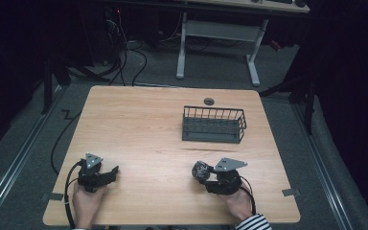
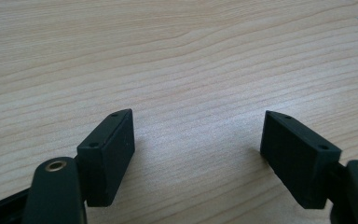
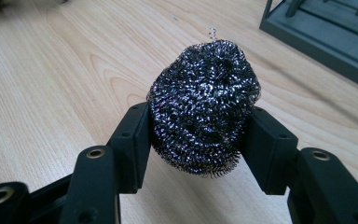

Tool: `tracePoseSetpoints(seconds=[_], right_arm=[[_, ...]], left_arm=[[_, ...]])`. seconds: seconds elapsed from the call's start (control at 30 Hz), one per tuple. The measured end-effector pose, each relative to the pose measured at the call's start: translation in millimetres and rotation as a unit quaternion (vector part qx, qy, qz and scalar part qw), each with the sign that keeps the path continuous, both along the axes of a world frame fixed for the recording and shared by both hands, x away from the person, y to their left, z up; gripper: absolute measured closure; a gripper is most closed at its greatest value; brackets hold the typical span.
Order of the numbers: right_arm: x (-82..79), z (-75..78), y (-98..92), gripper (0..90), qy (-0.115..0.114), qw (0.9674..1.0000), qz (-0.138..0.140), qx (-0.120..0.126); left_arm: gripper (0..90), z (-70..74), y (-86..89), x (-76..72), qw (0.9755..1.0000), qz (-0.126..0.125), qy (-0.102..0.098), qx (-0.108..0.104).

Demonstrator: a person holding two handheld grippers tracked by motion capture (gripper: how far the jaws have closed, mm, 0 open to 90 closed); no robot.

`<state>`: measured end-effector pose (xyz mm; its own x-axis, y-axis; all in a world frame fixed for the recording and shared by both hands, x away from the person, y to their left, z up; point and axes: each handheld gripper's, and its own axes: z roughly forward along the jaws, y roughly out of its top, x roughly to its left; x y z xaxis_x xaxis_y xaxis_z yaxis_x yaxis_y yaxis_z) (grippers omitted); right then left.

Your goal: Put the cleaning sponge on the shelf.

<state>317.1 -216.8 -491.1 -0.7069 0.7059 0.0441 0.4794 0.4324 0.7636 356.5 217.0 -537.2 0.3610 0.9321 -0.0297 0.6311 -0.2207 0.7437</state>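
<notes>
2 grippers sit low at the near edge of the table (image 1: 139,120). The right gripper (image 3: 200,126) has its jaws pressed in on both sides of a steel wool scourer (image 3: 204,107), so the grasp looks made. The left gripper (image 2: 198,140) rests with jaws wide apart on bare wood, holding nothing. Next, I judge, comes lifting the scourer and carrying it to the wire basket (image 1: 214,125) farther back, clearing its rim

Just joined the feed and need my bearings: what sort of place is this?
Probably a lab or workshop recording bay, not a kitchen: a bare wooden table on grey carpet, loose cables on the floor, and an adjustable desk behind, amid dark surroundings.
</notes>
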Motion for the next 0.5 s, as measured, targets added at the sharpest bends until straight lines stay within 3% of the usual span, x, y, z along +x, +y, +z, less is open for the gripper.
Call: tracePoseSetpoints(seconds=[0.5], right_arm=[[2.5,22.5,-18.1,46.2,-0.007,0.9999,-0.008,0.007]], left_arm=[[26.6,0.0,-0.2,0.0,1.0000,0.000,0.000,0.001]])
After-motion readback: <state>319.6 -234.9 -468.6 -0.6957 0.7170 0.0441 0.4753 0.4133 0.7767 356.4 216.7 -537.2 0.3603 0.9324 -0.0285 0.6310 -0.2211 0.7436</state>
